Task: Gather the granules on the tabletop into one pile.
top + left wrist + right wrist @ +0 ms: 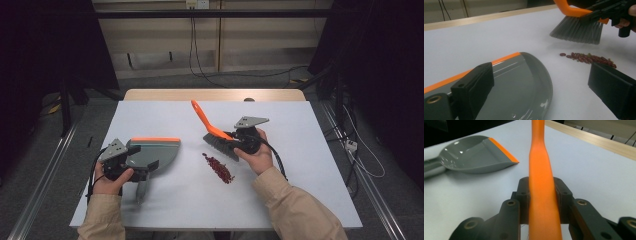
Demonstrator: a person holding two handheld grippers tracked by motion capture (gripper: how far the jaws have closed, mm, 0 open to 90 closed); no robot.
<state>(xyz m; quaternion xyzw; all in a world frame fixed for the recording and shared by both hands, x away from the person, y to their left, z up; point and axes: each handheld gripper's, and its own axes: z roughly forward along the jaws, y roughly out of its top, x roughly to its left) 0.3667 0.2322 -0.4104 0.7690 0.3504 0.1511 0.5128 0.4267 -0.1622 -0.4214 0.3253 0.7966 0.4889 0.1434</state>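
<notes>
A grey dustpan (pixel 155 150) with an orange lip lies flat on the white table at the left, its handle pointing toward the near edge. My left gripper (pixel 145 162) sits over its rear, jaws wide apart; the pan (pixel 524 82) lies under the left jaw and the right jaw stands clear of its rim. My right gripper (pixel 231 137) is shut on the orange handle (pixel 541 170) of a hand brush. Its grey bristles (pixel 576 30) hang just above the table beyond a short line of red beans (pixel 218 167).
The white table top (pixel 300 190) has bare room at the right and along the far side, where a wooden strip (pixel 215 95) edges it. Cables trail on the floor beyond, and dark curtains stand at both sides.
</notes>
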